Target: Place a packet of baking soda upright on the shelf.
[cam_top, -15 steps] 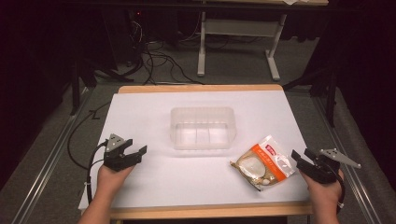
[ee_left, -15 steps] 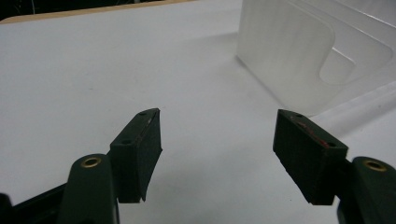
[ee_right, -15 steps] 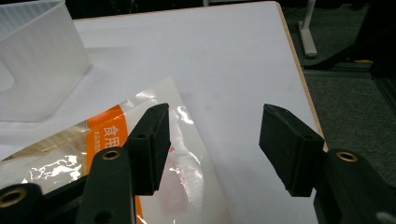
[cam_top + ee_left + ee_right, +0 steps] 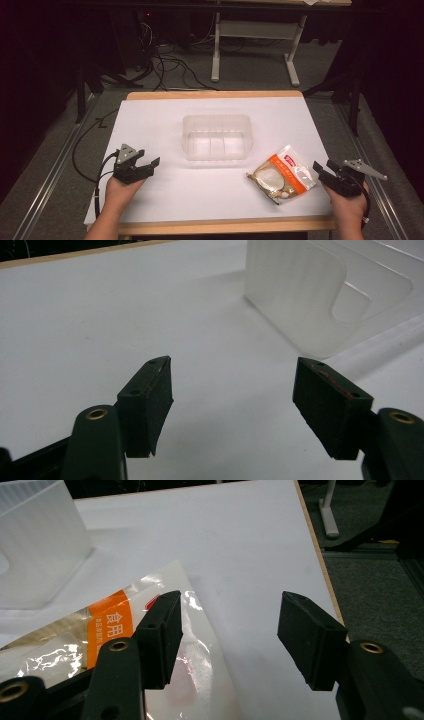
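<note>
A clear plastic container stands empty at the middle of the white table. To its right, near the front, lies a sealed food packet with an orange label and pale round pieces inside. My right gripper hovers open just right of the packet. In the right gripper view its jaws are spread wide, the left one over the packet's corner, with nothing gripped. My left gripper rests open at the front left, well apart from the container. Between its spread jaws there is bare table, and the container's wall stands ahead to the right.
The table's wooden right edge runs close beside my right gripper, with dark floor beyond. Cables and a desk frame lie on the floor past the far edge. A black cable trails off the left side.
</note>
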A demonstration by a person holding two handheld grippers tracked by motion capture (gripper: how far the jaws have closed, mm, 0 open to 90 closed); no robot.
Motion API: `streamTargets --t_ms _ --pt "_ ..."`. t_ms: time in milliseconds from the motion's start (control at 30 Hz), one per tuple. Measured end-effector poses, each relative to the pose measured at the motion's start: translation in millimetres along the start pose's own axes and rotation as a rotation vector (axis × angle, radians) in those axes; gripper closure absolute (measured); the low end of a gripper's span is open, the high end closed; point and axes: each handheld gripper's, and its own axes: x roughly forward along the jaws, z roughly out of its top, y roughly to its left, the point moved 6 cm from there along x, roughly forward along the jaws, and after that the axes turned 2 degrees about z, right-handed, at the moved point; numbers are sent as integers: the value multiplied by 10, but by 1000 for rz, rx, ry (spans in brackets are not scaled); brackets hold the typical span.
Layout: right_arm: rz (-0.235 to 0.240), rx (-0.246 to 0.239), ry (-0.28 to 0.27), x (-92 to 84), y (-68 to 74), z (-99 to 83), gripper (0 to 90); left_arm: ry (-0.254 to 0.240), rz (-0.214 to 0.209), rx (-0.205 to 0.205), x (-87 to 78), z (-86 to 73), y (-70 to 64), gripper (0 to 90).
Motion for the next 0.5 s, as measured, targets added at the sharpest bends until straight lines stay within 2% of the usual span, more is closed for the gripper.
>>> streamTargets --t_ms 200,500 --pt "4 -10 5 4 21 -2 434 7 0 28 10 -6 -23 325" --pt "12 -20 10 -2 57 -10 432 2 12 27 6 -1 2 326"
